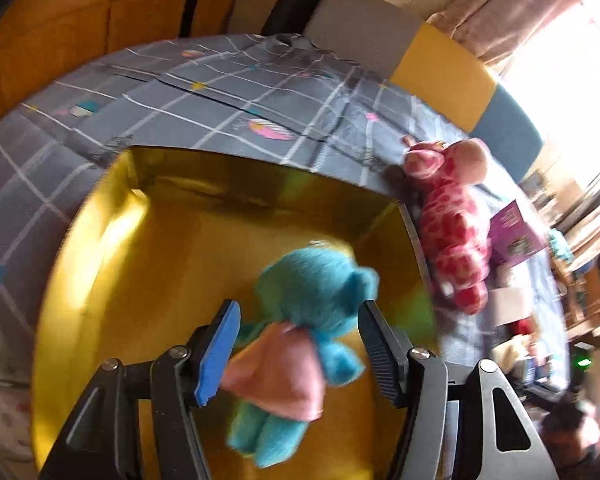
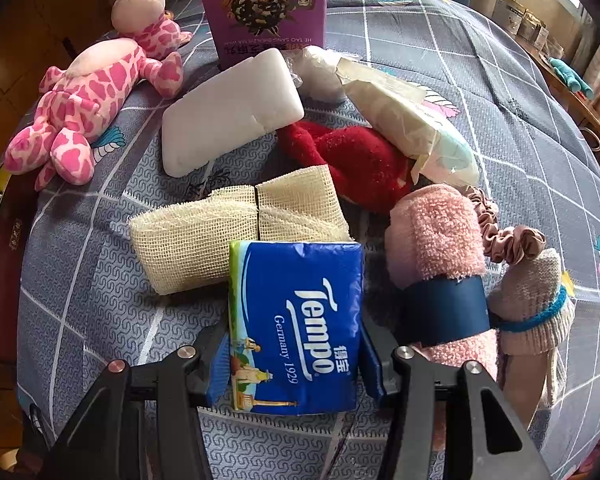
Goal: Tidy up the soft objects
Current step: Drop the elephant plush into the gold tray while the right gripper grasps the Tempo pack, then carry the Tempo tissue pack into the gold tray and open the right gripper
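Blue plush toy [image 1: 312, 320] sits between left gripper [image 1: 296, 356] jaws, spread clear of it, over the gold box [image 1: 100, 264]. Right gripper [image 2: 296, 344] pinches tissue pack [image 2: 296, 320] on the bed [image 2: 460, 80]; pink giraffe [image 2: 84, 108] beyond.

Grey checked bedspread [image 2: 480, 92], purple carton [image 2: 266, 8] standing on it, curtains [image 1: 512, 8], wooden cabinet [image 1: 80, 12]

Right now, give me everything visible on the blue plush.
The blue plush is a small fuzzy teal animal with rounded ears and stubby legs, wearing a pink felt dress. It is motion-blurred, hanging between the fingers of the left gripper above the gold box. The right finger stands clear of it; its dress reaches the blue left pad, contact unclear. It looks released, dropping toward the box.
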Available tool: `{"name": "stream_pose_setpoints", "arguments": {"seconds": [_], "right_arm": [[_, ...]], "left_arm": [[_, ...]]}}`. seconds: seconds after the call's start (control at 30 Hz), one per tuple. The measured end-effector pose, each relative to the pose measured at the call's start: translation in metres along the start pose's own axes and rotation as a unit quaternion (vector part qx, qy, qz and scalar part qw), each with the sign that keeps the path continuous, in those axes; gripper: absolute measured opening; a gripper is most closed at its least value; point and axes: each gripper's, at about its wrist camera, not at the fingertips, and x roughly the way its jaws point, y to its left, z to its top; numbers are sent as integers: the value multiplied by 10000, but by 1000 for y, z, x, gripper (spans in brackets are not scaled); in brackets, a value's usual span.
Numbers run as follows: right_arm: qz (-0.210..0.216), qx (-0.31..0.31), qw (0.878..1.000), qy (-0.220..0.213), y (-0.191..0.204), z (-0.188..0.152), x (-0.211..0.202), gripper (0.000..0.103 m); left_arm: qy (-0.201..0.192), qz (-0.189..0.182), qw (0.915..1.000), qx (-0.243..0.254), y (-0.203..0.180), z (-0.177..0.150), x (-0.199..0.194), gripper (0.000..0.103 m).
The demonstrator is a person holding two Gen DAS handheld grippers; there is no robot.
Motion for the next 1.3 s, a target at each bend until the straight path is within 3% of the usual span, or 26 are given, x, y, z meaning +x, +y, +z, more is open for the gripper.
{"name": "stream_pose_setpoints", "arguments": {"seconds": [0.13, 0.2, 0.23, 0.33, 0.47, 0.63, 0.8, 0.87, 1.03, 1.3], "right_arm": [[-57, -31, 10000, -26, 11, -2, 3, 53], [-78, -35, 10000, -38, 15, -3, 2, 53], [-87, -35, 9999, -45, 15, -3, 2, 53], [-112, -44, 9999, -73, 18, -5, 2, 53], [-159, -76, 9998, -100, 21, -8, -1, 53], [-154, -70, 9998, -121, 22, -10, -1, 53], [-220, -156, 9995, -169, 25, -13, -1, 53], [-250, -182, 9993, -195, 26, -14, -1, 53], [-273, -156, 9993, -218, 30, -18, -2, 53], [-401, -90, 9986, -341, 32, -23, -5, 52]], "left_arm": [[30, 400, 9989, 223, 2, -13, -3, 60], [252, 433, 9973, 532, -3, -21, 6, 55], [409, 496, 9955, 703, -8, -25, 13, 46], [683, 487, 9938, 733, -11, -26, 38, 40], [498, 395, 9938, 909, -28, -11, 48, 37], [332, 362, 9934, 1037, -48, 3, 55, 47], [-42, 513, 9922, 1137, -56, -6, 32, 59], [-189, 574, 9910, 1195, -58, -14, 19, 70], [-715, 720, 9880, 1168, -59, -35, -19, 88], [-964, 729, 9855, 1189, -59, -61, -51, 93]]}}
